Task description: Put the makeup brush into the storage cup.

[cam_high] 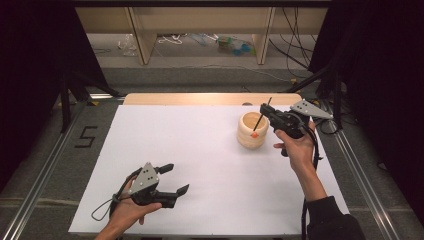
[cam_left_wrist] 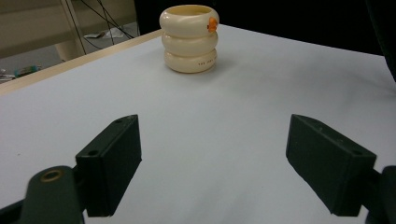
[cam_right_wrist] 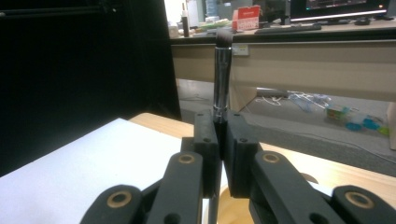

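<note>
Resting low at the near edge of the white table (cam_high: pixel 210 200), the left gripper (cam_high: pixel 175 179) lies idle with its jaws spread wide and nothing between them. Farther back, the right gripper (cam_high: pixel 264 111) hangs beside the cream ringed cup (cam_high: pixel 252 131), jaws pressed together on a slim makeup brush (cam_right_wrist: pixel 222 74). Its orange end (cam_high: pixel 255 134) sits at the cup's rim. To seat it well, I'd judge the handle should be steered over the opening, kept near upright, and lowered gently before the jaws let go, so the light cup doesn't tip.
</note>
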The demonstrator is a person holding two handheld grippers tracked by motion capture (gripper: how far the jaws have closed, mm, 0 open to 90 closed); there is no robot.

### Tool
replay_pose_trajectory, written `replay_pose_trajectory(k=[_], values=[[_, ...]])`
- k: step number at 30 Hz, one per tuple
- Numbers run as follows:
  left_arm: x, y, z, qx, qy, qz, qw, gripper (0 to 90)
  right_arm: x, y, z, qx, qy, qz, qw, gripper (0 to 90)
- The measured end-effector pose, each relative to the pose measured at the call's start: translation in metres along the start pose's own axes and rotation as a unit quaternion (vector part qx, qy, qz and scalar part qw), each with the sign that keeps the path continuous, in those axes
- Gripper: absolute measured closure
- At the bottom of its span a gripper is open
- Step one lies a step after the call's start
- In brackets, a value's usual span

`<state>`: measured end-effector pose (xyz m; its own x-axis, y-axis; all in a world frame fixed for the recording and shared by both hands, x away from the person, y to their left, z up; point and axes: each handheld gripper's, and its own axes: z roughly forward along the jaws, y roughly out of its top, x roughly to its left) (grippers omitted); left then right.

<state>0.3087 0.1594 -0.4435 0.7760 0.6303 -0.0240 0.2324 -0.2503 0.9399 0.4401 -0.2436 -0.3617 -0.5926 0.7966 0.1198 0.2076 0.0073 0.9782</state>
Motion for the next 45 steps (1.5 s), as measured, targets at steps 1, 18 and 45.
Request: replay_pose_trajectory(k=[1, 18, 45], values=[[0.000, 0.000, 0.000, 0.001, 0.001, 0.000, 1.0000, 18.2, -0.001, 0.000, 0.001, -0.003, -0.001, 0.000, 1.0000, 85.1], [0.000, 0.000, 0.000, 0.000, 0.001, 0.008, 1.0000, 18.3, -0.018, 0.005, 0.023, -0.009, -0.020, 0.007, 0.9997, 85.0], [-0.004, 0.000, 0.001, 0.001, -0.003, 0.018, 0.9998, 18.3, -0.036, -0.013, 0.046, 0.028, -0.041, 0.014, 0.9987, 84.9]])
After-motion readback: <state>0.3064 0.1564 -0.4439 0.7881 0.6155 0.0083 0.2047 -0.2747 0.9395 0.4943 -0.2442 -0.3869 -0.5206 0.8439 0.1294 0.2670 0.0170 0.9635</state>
